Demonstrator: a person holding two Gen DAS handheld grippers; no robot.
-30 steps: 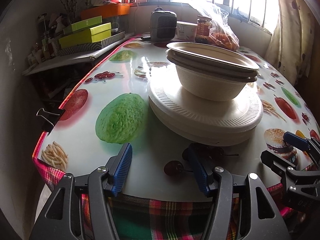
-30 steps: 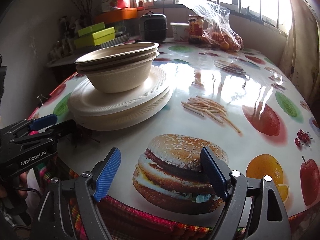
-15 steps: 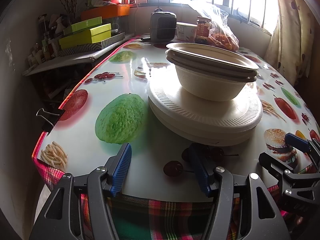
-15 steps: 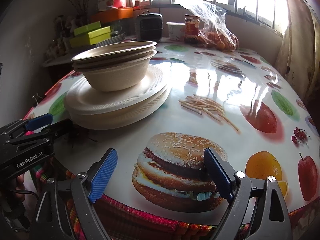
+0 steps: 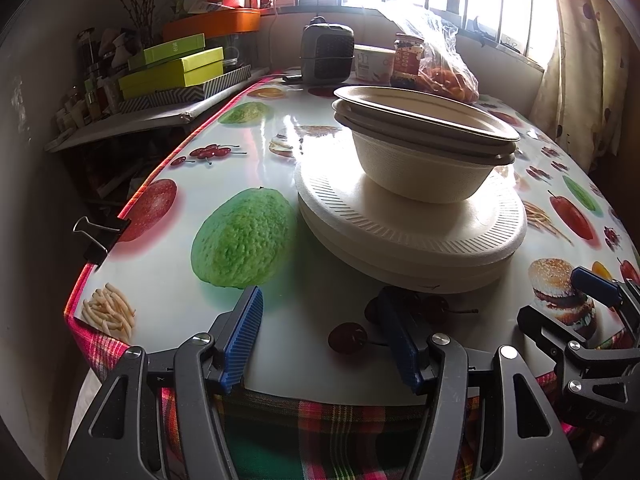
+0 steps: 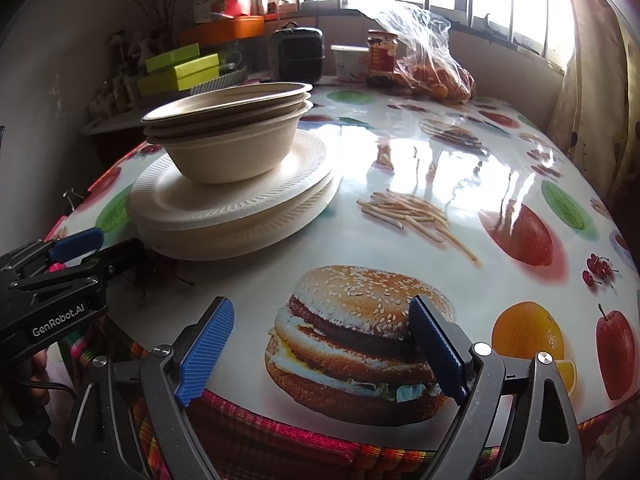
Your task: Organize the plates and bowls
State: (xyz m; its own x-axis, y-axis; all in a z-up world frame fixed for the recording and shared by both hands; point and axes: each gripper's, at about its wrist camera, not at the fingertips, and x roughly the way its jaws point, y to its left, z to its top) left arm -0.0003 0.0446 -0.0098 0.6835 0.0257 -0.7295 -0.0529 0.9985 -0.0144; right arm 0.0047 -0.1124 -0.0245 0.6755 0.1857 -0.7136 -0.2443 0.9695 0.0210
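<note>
A stack of beige paper bowls (image 5: 420,168) sits on a pile of white foam plates (image 5: 400,236) on the table with the food-print cloth (image 5: 168,280). My left gripper (image 5: 316,312) hovers open over the near table edge, just short of the plates, with nothing between its blue pads. In the right wrist view the bowls (image 6: 236,152) and plates (image 6: 240,208) lie to the upper left. My right gripper (image 6: 320,316) stands wide open above a printed burger, empty. The left gripper (image 6: 76,248) shows at that view's left edge, close to the plates' rim.
At the table's far end stand a dark small appliance (image 5: 328,54), a white tub (image 5: 370,64), a jar (image 5: 408,60) and a clear bag of oranges (image 5: 444,72). Green boxes (image 5: 176,68) rest on a side shelf. A binder clip (image 5: 96,236) grips the left edge.
The right gripper's jaws have spread a little wider. The left gripper and the stack of bowls and plates have stayed where they were.
</note>
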